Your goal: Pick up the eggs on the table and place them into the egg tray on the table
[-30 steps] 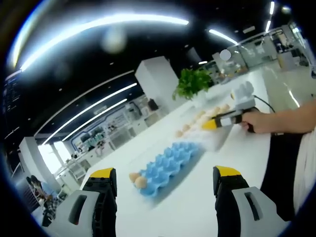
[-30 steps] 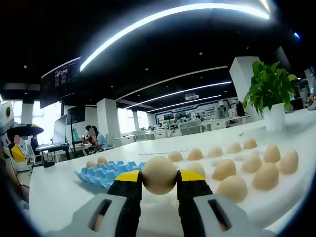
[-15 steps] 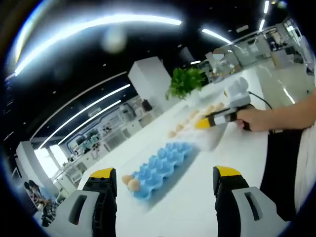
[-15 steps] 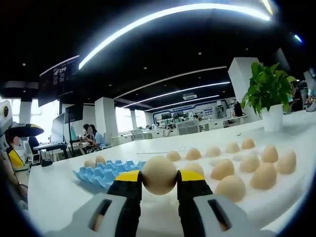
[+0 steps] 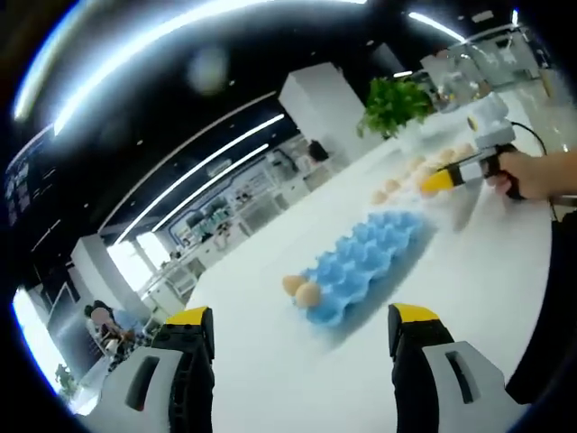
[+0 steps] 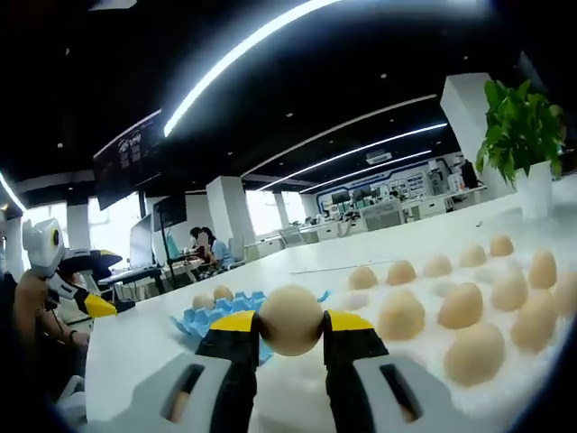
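In the right gripper view my right gripper (image 6: 290,327) is shut on a tan egg (image 6: 290,318), held above the white table (image 6: 153,347). Several loose eggs (image 6: 460,305) lie on the table to its right. The blue egg tray (image 6: 216,316) sits behind it on the left, two eggs (image 6: 212,297) at its far end. In the left gripper view my left gripper (image 5: 302,338) is open and holds nothing. The tray (image 5: 365,262) lies ahead of it with two eggs (image 5: 302,290) at its near end. The right gripper (image 5: 451,173), held by a hand (image 5: 534,173), is seen beyond the tray.
A potted green plant (image 6: 523,135) (image 5: 397,101) stands at the table's far end past the loose eggs. My left gripper (image 6: 68,280) shows at the left edge of the right gripper view. People sit at desks (image 6: 203,253) in the office behind.
Both views have swung. The right gripper has carried the egg left, toward the tray. The left gripper stays open over the table.
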